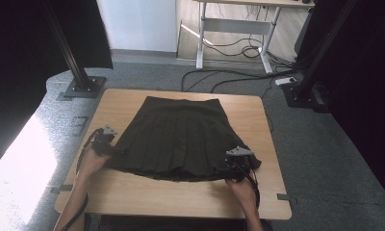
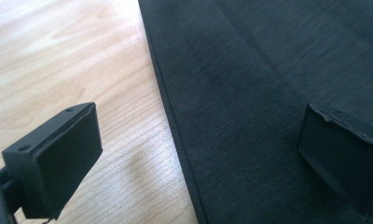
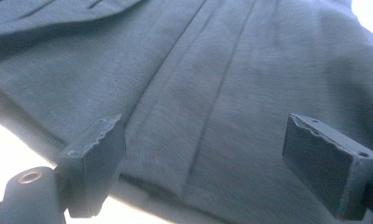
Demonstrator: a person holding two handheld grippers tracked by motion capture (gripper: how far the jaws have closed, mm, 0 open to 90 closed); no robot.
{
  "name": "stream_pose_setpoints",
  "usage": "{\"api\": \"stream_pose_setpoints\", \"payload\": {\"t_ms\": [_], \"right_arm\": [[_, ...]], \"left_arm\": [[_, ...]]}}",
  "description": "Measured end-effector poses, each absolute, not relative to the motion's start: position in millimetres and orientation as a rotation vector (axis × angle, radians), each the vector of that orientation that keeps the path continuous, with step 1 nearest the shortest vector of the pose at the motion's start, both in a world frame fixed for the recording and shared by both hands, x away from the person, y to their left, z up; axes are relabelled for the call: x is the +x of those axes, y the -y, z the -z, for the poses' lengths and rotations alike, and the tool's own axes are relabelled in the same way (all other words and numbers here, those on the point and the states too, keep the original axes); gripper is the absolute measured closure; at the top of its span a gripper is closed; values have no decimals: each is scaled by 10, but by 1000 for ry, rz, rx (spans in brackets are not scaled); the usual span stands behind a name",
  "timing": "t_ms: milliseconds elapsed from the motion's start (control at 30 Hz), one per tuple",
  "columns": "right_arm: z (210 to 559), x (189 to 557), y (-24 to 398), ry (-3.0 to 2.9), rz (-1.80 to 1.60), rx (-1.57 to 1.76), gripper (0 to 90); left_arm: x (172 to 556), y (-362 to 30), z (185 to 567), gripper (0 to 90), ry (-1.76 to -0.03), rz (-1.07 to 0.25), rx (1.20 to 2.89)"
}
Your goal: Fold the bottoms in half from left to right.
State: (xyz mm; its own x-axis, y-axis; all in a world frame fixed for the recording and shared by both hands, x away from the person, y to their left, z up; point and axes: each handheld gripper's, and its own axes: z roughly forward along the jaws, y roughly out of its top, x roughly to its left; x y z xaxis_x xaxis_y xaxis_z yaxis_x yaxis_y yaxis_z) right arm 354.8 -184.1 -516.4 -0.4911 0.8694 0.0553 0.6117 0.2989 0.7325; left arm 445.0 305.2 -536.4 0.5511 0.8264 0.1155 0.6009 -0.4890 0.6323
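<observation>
A black pleated skirt (image 1: 178, 137) lies flat on the wooden table (image 1: 133, 192), waistband at the far side and hem toward me. My left gripper (image 1: 114, 148) is at the skirt's near left corner. In the left gripper view it (image 2: 198, 154) is open, one jaw over bare wood and the other over the cloth (image 2: 250, 93), straddling the skirt's edge. My right gripper (image 1: 231, 166) is at the near right corner of the hem. Its jaws (image 3: 203, 172) stand wide open over the pleats (image 3: 212, 93), with nothing gripped.
The table's front strip of bare wood lies between the hem and the near edge. Black frame posts (image 1: 77, 72) stand on the floor at the far left and far right. A desk with cables (image 1: 238, 48) is behind the table.
</observation>
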Motion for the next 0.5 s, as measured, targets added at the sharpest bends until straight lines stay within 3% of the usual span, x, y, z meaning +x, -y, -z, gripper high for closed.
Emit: {"api": "stream_pose_setpoints", "payload": {"t_ms": [200,500], "right_arm": [[5384,3645,1761,-2276,-909,1352,188],[5438,3626,1849,-2255,-905,1361,186]], "left_arm": [[4367,-3060,5421,6,-1199,-562,2185],[4103,-3034,5462,32,-1244,-522,2120]]}}
